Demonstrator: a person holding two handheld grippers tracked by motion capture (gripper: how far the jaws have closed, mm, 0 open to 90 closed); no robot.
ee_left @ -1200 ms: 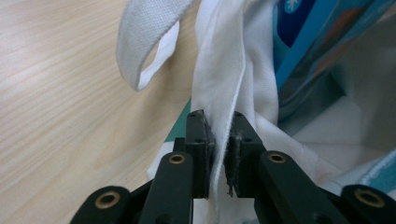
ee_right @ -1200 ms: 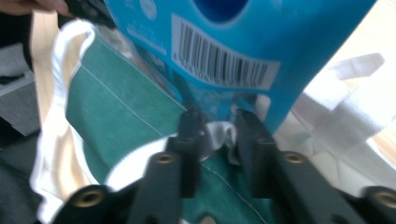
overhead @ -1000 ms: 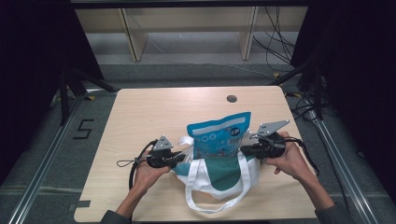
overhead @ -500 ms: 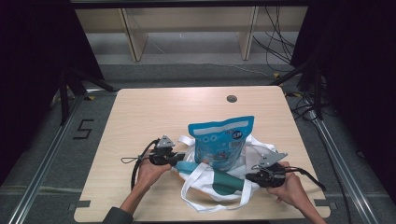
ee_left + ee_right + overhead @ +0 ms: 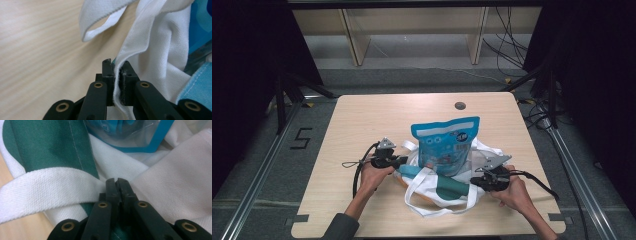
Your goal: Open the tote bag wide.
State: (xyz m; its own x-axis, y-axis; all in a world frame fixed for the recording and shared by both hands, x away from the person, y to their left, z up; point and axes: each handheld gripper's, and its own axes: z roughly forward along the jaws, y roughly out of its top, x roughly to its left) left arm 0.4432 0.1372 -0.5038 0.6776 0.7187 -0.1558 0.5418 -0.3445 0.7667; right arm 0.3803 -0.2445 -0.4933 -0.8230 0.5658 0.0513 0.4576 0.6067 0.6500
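Fingers (image 5: 126,75) of left gripper (image 5: 388,159) pinched on tote bag (image 5: 447,187) hem, right gripper (image 5: 492,176) clamped on its opposite edge, apparently spreading the mouth around blue pouch (image 5: 446,145) mid-surface (image 5: 362,130).

Your left gripper (image 5: 401,161) sits low at the table's left, jaws pinched tight on a white cloth edge (image 5: 130,53). Your right gripper (image 5: 478,179) lies lower right, jaws pressed together on cloth.
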